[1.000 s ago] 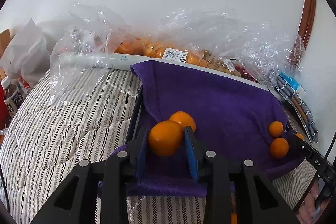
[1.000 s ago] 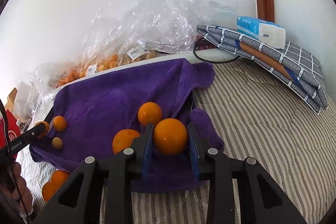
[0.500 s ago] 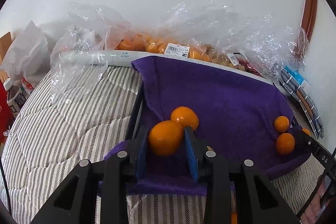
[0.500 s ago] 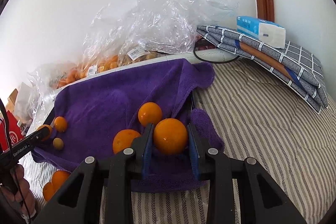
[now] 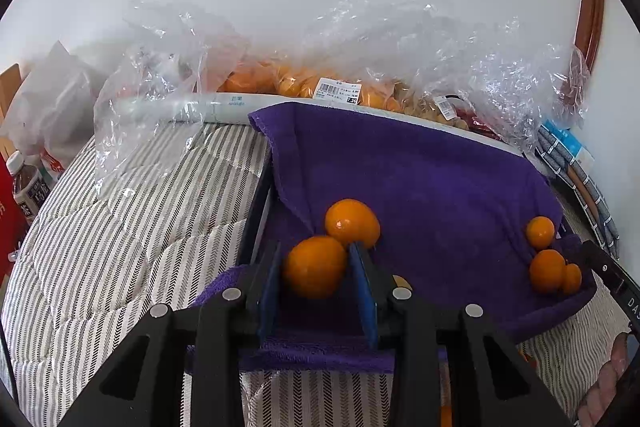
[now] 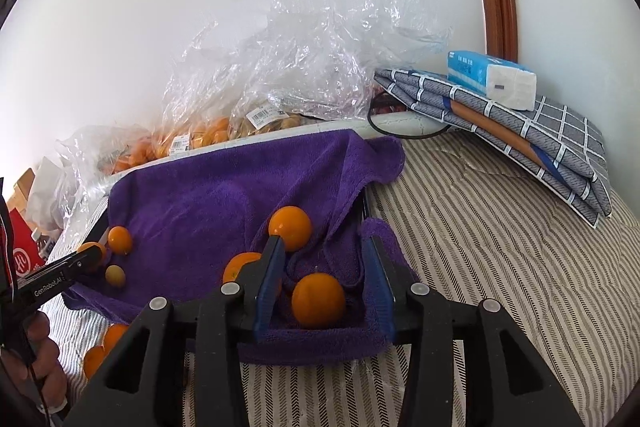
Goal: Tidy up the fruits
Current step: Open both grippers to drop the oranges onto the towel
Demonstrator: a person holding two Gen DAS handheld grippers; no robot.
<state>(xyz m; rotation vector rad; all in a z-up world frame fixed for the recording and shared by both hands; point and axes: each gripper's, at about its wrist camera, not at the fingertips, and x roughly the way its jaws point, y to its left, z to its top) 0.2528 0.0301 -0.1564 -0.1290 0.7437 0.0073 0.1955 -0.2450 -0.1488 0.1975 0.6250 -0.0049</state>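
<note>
A purple towel (image 5: 420,179) (image 6: 224,195) lines a tray on the striped bed. In the left wrist view my left gripper (image 5: 318,269) is shut on an orange (image 5: 314,267), held just over the towel's near left corner. A second orange (image 5: 352,223) lies right behind it. In the right wrist view my right gripper (image 6: 326,259) has its jaws opening. The orange (image 6: 318,301) it carried lies on the towel between the fingers, free of both pads. Two more oranges (image 6: 290,227) (image 6: 240,265) rest nearby.
Clear plastic bags of oranges (image 5: 304,83) (image 6: 200,139) line the wall behind the tray. Folded grey cloths with a tissue pack (image 6: 492,79) sit at the right. Bottles (image 5: 28,183) stand left. Loose oranges (image 6: 104,347) lie on the bed by a hand (image 6: 44,359).
The right gripper's jaws have spread and its orange has dropped onto the towel between them. The left gripper still grips its orange and has not moved.
</note>
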